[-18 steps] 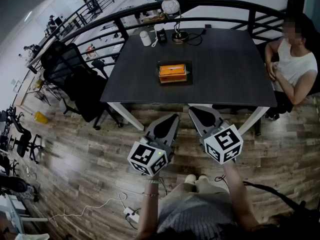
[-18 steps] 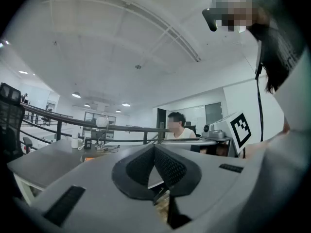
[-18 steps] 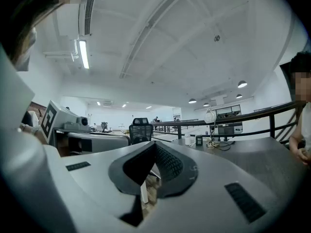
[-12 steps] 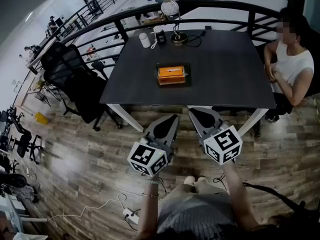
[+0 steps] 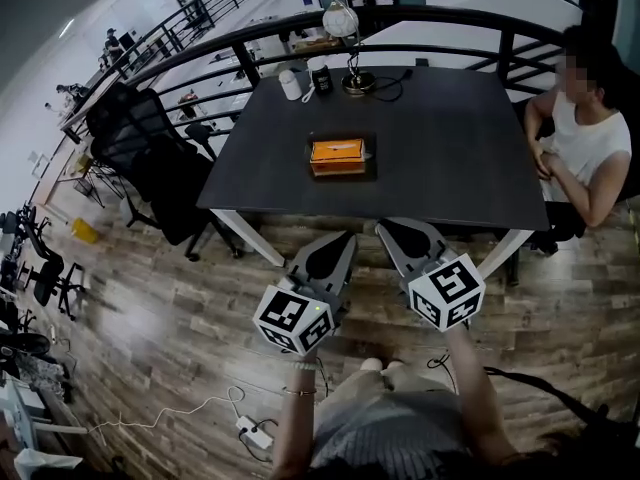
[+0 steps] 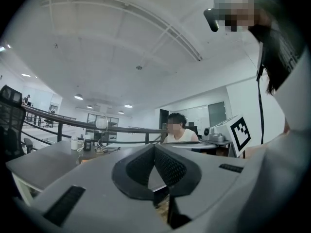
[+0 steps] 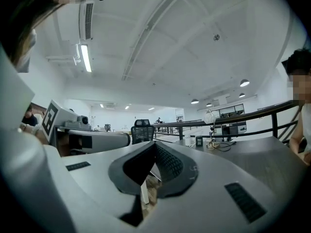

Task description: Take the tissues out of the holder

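An orange tissue box in a dark holder (image 5: 338, 155) lies in the middle of the dark table (image 5: 440, 158), a white slot on its top. Both grippers hang in front of the table's near edge, well short of the holder. My left gripper (image 5: 334, 244) points toward the table with its jaws pressed together and nothing between them. My right gripper (image 5: 404, 234) is beside it, also shut and empty. In the left gripper view the jaws (image 6: 154, 147) meet at the tips; in the right gripper view the jaws (image 7: 154, 144) do the same.
A lamp (image 5: 342, 20), a white cup (image 5: 290, 84), a dark cup (image 5: 322, 77) and a cable stand at the table's far edge. A person in a white top (image 5: 580, 143) sits at the right. A black office chair (image 5: 150, 163) is left. A railing (image 5: 400, 23) runs behind.
The view has shifted slightly, so the table and holder sit a little higher and further left in the head view. Both grippers stay shut in about the same place.
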The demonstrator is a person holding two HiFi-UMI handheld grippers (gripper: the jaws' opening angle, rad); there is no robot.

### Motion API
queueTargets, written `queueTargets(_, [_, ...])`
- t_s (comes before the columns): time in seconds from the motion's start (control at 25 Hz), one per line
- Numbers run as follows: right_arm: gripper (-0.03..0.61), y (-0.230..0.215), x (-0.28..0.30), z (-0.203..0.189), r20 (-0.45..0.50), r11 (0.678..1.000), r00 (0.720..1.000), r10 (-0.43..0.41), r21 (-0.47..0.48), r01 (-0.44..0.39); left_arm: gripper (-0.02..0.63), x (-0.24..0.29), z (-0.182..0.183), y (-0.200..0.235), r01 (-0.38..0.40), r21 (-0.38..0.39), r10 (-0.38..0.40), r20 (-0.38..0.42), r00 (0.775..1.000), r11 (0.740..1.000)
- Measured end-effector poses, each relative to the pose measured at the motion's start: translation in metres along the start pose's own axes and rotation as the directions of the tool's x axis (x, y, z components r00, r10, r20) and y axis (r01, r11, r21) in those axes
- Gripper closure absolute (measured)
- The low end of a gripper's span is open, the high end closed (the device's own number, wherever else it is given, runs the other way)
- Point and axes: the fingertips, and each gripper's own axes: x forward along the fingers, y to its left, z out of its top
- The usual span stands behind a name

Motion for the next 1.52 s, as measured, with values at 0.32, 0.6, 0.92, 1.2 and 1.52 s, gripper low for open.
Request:
queueTargets(0.32, [0.565,0.0,0.029,-0.009,0.033,0.985,0.994,0.108,0.131,-0.112,0.606,-0.008,-0.01,0.027,-0.107,0.001,0.107,-0.028,0.994,0.994])
queueTargets(0.6, [0.565,-0.021,0.072,-0.008,0.026,0.978,0.986,0.162,0.131,-0.164,0.606,0.022,-0.009,0.065,-0.123,0.009,0.123,-0.024,0.992,0.992])
queueTargets(0.92, [0.565,-0.066,0.121,0.005,0.023,0.984,0.991,0.135,0.116,-0.137,0.606,0.072,0.003,0.113,-0.083,0.008,0.083,-0.007,0.996,0.996])
queueTargets(1.2, [0.565,-0.092,0.161,0.008,0.004,0.986,0.991,0.133,0.097,-0.133,0.606,0.097,0.0,0.157,-0.073,0.002,0.073,-0.022,0.997,0.997])
queueTargets(1.52, [0.565,-0.102,0.192,-0.003,-0.082,0.983,0.981,0.177,0.068,-0.172,0.606,0.111,-0.008,0.186,-0.079,-0.005,0.079,-0.051,0.996,0.997])
